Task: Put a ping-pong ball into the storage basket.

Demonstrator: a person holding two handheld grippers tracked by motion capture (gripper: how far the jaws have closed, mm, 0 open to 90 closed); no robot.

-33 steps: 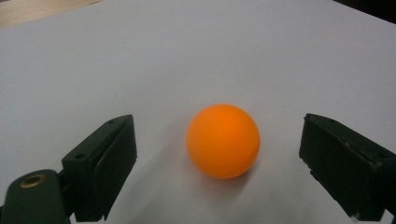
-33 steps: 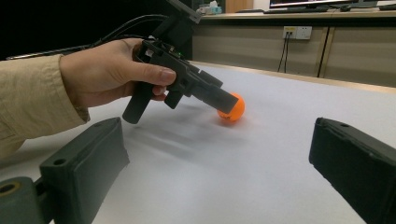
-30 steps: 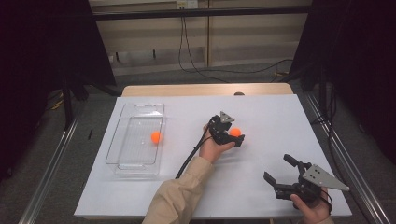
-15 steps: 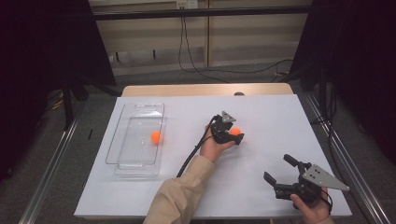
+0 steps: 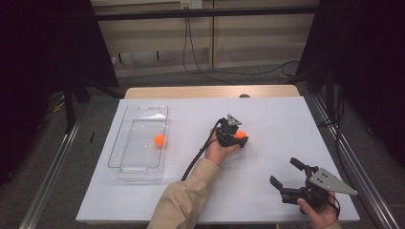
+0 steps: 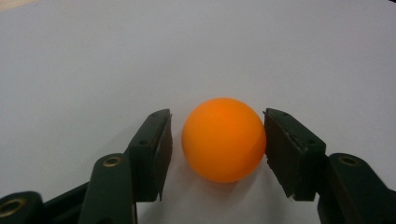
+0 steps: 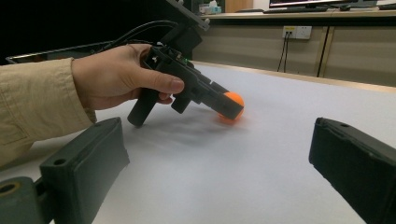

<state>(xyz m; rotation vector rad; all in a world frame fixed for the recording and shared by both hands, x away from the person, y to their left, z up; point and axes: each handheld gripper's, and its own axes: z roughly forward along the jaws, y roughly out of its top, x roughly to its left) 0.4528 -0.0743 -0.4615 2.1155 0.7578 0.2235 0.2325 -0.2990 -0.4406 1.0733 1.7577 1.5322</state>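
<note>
The left gripper view is showing the left gripper (image 6: 217,140) closing around an orange ball (image 6: 224,139) on the white desk (image 6: 93,56). Its jaws have just been closing; the right pad looks like it is touching, the left pad is a sliver apart. The ball is sitting at 3 o'clock from the clear tray (image 5: 138,143), where another ball (image 5: 159,140) is lying. The right gripper (image 5: 290,174) is waiting wide open, holding nothing.

The jaws of the left gripper (image 6: 218,140) have just been closing around the orange ball (image 6: 224,139) on the table; one pad is brought against it, while a thin gap is seen at the other.
</note>
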